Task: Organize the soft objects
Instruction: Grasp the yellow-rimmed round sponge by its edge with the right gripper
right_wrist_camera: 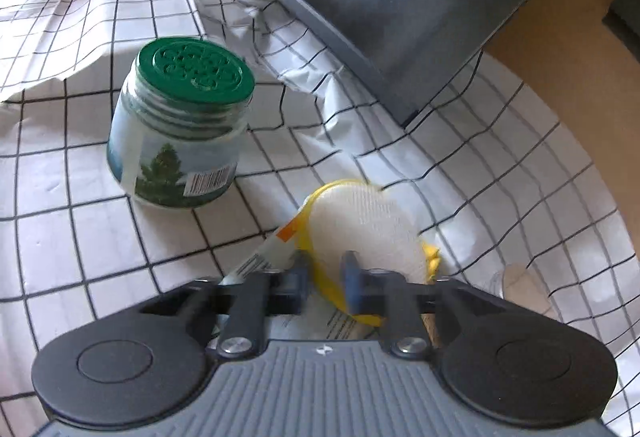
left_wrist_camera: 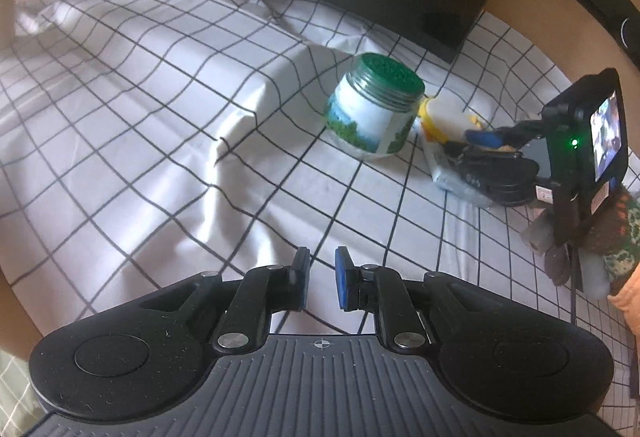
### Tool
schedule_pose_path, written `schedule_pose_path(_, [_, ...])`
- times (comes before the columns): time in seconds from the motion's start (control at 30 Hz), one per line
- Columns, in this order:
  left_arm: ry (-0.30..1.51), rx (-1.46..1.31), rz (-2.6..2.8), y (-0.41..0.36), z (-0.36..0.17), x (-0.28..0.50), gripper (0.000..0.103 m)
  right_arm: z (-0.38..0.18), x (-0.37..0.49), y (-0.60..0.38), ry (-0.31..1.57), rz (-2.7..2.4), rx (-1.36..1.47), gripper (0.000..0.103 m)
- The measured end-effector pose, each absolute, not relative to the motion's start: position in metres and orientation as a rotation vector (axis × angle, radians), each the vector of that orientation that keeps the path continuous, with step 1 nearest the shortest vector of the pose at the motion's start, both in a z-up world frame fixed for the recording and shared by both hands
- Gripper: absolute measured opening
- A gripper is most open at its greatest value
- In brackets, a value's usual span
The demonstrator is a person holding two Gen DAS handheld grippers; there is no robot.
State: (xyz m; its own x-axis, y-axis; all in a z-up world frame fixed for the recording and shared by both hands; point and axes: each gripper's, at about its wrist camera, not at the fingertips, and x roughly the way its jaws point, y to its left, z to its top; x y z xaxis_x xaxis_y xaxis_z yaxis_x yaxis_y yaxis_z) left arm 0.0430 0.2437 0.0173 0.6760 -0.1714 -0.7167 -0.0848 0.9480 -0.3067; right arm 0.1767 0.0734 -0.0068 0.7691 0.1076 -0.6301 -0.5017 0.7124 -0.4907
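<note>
While our left tongs (left_wrist_camera: 322, 283) hover narrow and empty over the cloth (left_wrist_camera: 140, 109), our right tongs (right_wrist_camera: 325, 279) pinch the pad's (right_wrist_camera: 368, 233) yellow rim, the jar (right_wrist_camera: 180, 133) ahead-left.

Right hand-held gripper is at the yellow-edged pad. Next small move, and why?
Probably lift it slightly. The right hand-held gripper looks shut on the yellow-rimmed white mesh pad, which lies on a printed packet near the green-lidded jar; lifting would confirm the grip.
</note>
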Motion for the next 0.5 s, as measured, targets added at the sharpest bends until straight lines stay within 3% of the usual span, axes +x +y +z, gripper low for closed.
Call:
schedule_pose_path(0.1, [0.840,-0.316,-0.072,0.236,0.017,0.048,0.015,-0.004,0.165,0.067,0.606,0.374,-0.693,0.010])
schedule_pose_path(0.17, [0.840,-0.302,-0.092,0.230,0.019,0.053,0.015,0.002,0.153,0.060,0.614,0.387,-0.665,0.000])
schedule_pose_path(0.4, [0.833,-0.264,-0.148,0.204,0.023,0.077,0.015,0.019,0.112,0.029,0.618,0.440,-0.575,0.000])
schedule_pose_path(0.5, [0.833,-0.251,-0.148,0.195,0.026,0.087,0.015,0.022,0.115,0.026,0.589,0.404,-0.561,0.012])
